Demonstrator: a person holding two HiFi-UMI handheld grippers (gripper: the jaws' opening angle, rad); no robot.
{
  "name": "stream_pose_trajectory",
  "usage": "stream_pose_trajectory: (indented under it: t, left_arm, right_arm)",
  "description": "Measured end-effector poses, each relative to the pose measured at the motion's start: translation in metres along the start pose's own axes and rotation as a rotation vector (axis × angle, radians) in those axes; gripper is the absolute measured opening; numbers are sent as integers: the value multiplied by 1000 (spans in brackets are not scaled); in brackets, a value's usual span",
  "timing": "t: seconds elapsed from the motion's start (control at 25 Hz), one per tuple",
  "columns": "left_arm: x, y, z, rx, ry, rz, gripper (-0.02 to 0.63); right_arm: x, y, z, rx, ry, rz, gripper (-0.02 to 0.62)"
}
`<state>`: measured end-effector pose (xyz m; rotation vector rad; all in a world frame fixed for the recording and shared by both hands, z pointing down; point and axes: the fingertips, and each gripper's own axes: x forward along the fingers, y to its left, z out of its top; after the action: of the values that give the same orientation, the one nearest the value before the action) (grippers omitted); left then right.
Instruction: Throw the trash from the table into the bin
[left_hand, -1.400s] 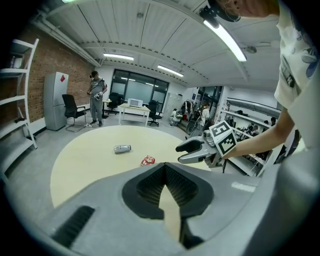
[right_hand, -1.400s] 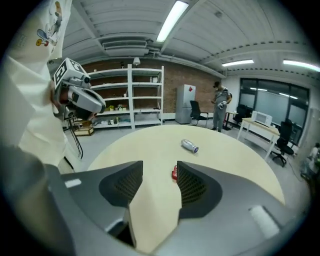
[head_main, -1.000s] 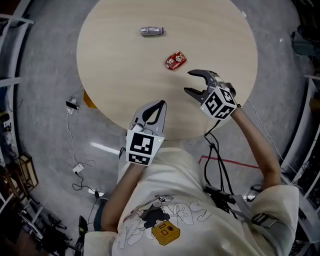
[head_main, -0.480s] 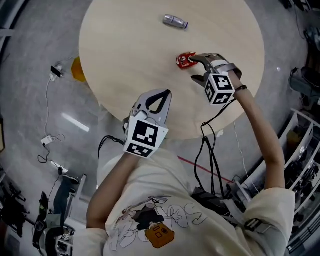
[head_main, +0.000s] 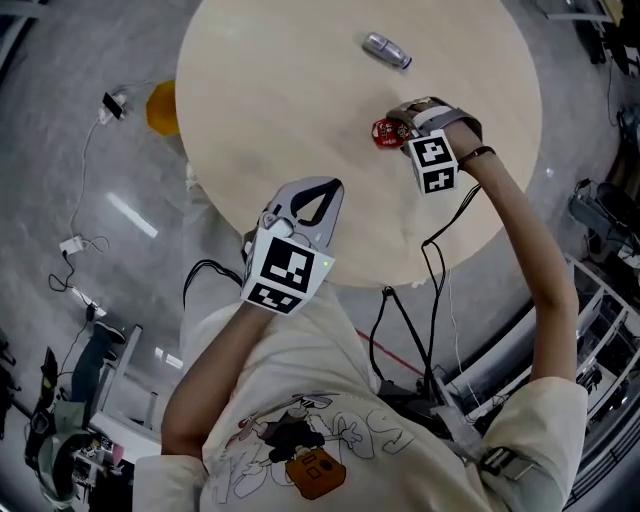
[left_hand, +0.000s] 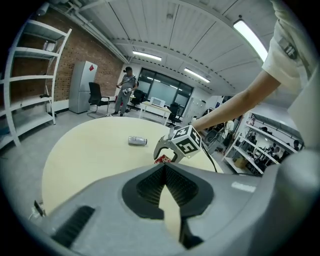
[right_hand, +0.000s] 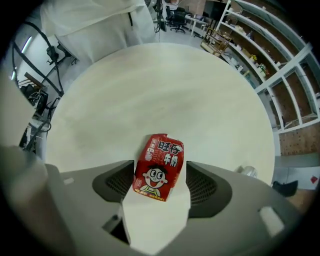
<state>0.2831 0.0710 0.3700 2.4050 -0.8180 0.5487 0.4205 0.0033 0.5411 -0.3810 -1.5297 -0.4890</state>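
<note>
Straddling the red snack packet (right_hand: 159, 167) on the tabletop (right_hand: 150, 90), the right tool (right_hand: 159, 189) is open, jaws apart on either side. From the head view, this tool partly hides the packet. The left tool (left_hand: 164, 169) is closed and empty. A small silver container (head_main: 386, 50) lies beyond, its details indistinct.

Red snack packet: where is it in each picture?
Head view: packet upper right, by the right gripper.
Left gripper view: packet at centre, small and far.
Right gripper view: packet at centre, between the jaws.
Shared landmark: the round table under it.
</note>
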Motion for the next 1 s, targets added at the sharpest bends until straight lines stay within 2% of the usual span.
stream_pose_trajectory:
  t: [0.28, 0.48, 0.68, 0.84, 1.0]
  left_arm:
    - [-3, 0, 5, -6, -10, -1, 6]
    - [3, 3, -3, 2, -9, -18, 6]
    - [-10, -2, -2, 13, -12, -38, 6]
    - [-18, -7, 3, 54, -16, -77, 6]
    - [-29, -5, 0, 87, -11, -115, 6]
  right_arm:
    - [-1, 6, 10, -4, -6, 22, 313]
    - [10, 3, 13, 61, -7, 17, 301]
    - [5, 2, 17, 110, 55, 21, 281]
    - [0, 6, 23, 233, 44, 34, 278]
    - [-11, 5, 35, 384, 10, 2, 276]
